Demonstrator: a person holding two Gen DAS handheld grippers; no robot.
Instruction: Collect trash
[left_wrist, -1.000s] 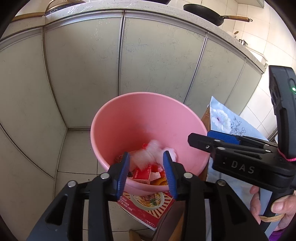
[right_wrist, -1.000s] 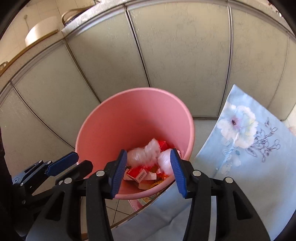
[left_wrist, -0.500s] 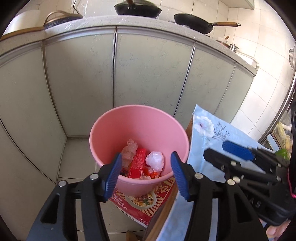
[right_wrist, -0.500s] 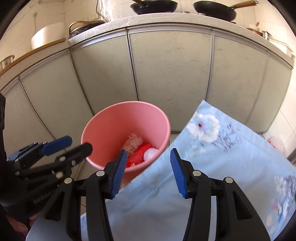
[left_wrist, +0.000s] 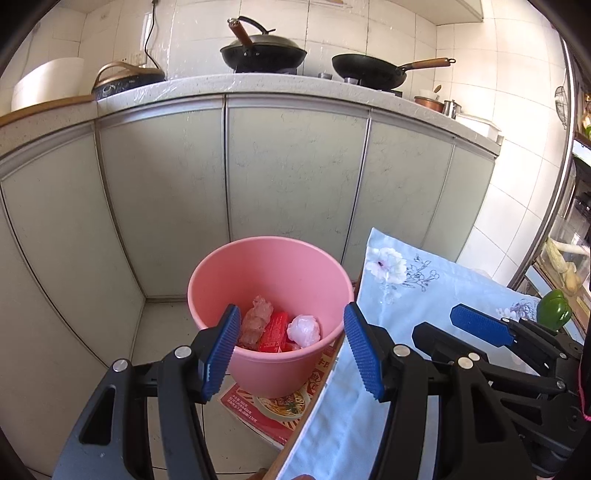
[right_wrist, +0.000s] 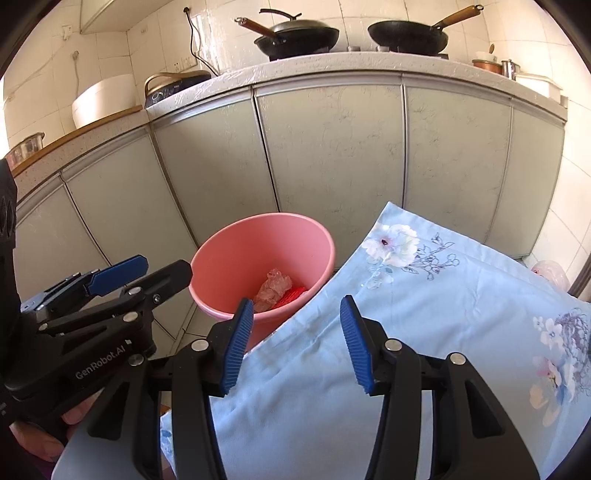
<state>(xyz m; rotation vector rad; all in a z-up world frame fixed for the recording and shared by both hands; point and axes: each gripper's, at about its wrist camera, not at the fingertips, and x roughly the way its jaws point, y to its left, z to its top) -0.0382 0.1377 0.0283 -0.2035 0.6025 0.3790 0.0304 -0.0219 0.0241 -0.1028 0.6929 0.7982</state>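
Note:
A pink bin (left_wrist: 269, 258) stands on the floor beside the table and also shows in the right wrist view (right_wrist: 258, 243). Inside lie a crumpled clear plastic wrap (left_wrist: 256, 321), a red carton (left_wrist: 273, 330) and a white wad (left_wrist: 304, 330). My left gripper (left_wrist: 290, 308) hangs open above the bin's near rim, holding nothing. My right gripper (right_wrist: 296, 300) is over the table's edge to the right of the bin. Its jaws are opening and nothing is between them. Each gripper shows in the other's view, the right gripper (left_wrist: 480, 328) and the left gripper (right_wrist: 118, 273).
A blue floral cloth (right_wrist: 443, 314) covers the table to the right of the bin. A red printed leaflet (left_wrist: 273, 410) lies under the bin on the tiled floor. Grey cabinets (left_wrist: 295, 177) stand behind, with woks on the counter. A green pepper (left_wrist: 554, 308) sits at far right.
Both grippers have drawn back and up from the bin. The left jaws have spread wider, and the clear plastic seen between them now lies in the bin.

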